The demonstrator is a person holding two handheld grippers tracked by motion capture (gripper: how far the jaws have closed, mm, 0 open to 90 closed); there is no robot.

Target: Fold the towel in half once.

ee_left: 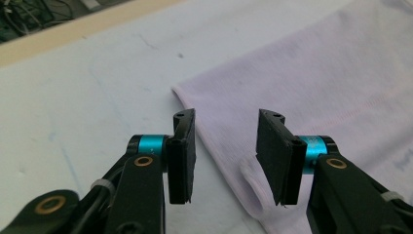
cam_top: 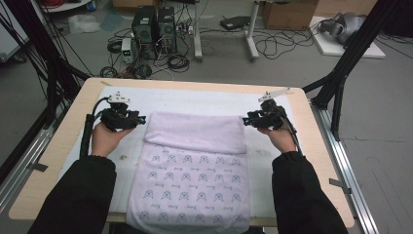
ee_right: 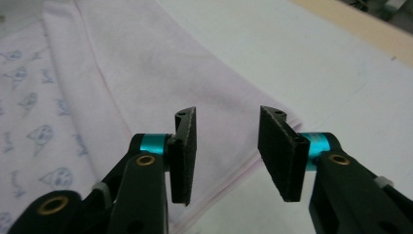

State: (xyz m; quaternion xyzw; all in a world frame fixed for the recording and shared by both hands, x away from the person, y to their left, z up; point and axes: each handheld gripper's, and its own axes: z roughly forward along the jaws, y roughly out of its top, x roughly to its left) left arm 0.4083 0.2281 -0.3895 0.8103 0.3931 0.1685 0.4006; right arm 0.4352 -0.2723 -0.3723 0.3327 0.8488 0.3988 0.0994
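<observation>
A pale lilac cloth with a small printed pattern lies flat in the middle of the white mat. Its far part is folded over, plain side up. My left gripper is open just off the fold's left edge. In the left gripper view the cloth's far corner lies just beyond the gap between the fingertips. My right gripper is open at the fold's right edge, and in the right gripper view the folded edge runs under the gripper. Nothing is held.
The wooden table frames the mat, with bare mat beyond and beside the cloth. The cloth's near end hangs over the front edge. Black frame posts stand at the sides; computers and cables sit on the floor behind.
</observation>
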